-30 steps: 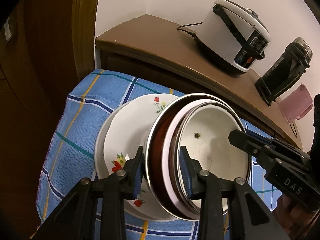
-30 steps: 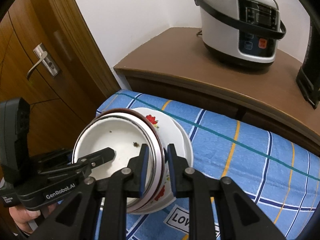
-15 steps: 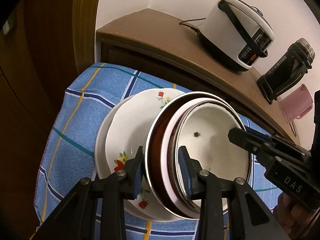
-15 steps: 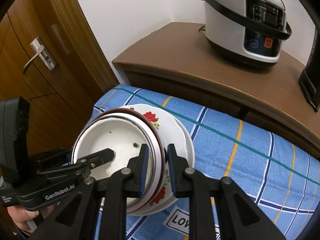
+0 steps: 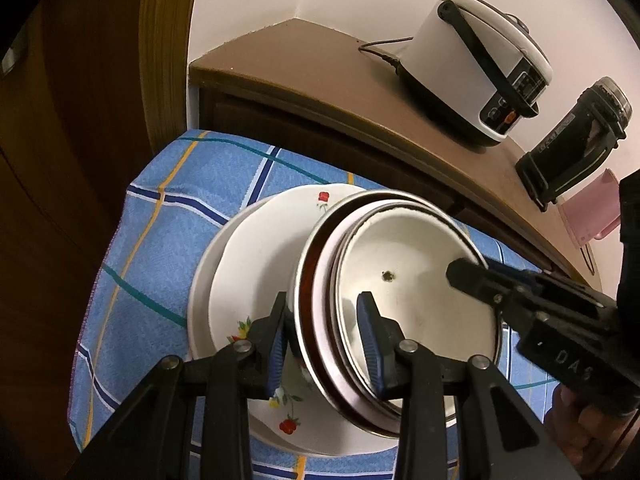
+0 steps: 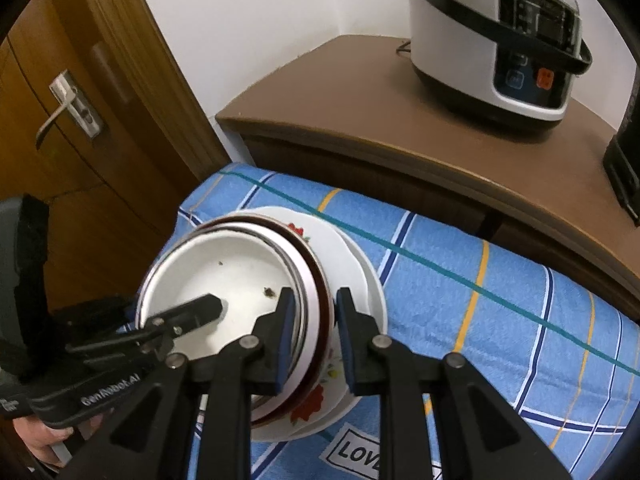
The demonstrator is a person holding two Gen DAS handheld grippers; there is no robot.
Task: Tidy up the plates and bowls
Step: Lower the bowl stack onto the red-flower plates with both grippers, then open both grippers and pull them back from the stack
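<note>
A stack of nested bowls (image 5: 404, 304), white inside with steel and brown rims, is held above white floral plates (image 5: 260, 264) on a blue checked cloth. My left gripper (image 5: 324, 332) is shut on the near rim of the bowl stack. My right gripper (image 6: 310, 332) is shut on the opposite rim of the same bowl stack (image 6: 224, 280), over the floral plates (image 6: 352, 264). Each gripper shows in the other's view: the right one (image 5: 472, 276) reaches in from the right, the left one (image 6: 204, 308) from the left.
A brown wooden cabinet (image 5: 320, 60) stands behind the cloth-covered table (image 6: 500, 320). On it are a white rice cooker (image 5: 480, 68), a black appliance (image 5: 572, 140) and a pink jug (image 5: 592, 216). A wooden door (image 6: 60, 100) with a handle is at the left.
Both grippers have carried the bowl stack a little nearer and higher over the floral plates. The grips have not changed.
</note>
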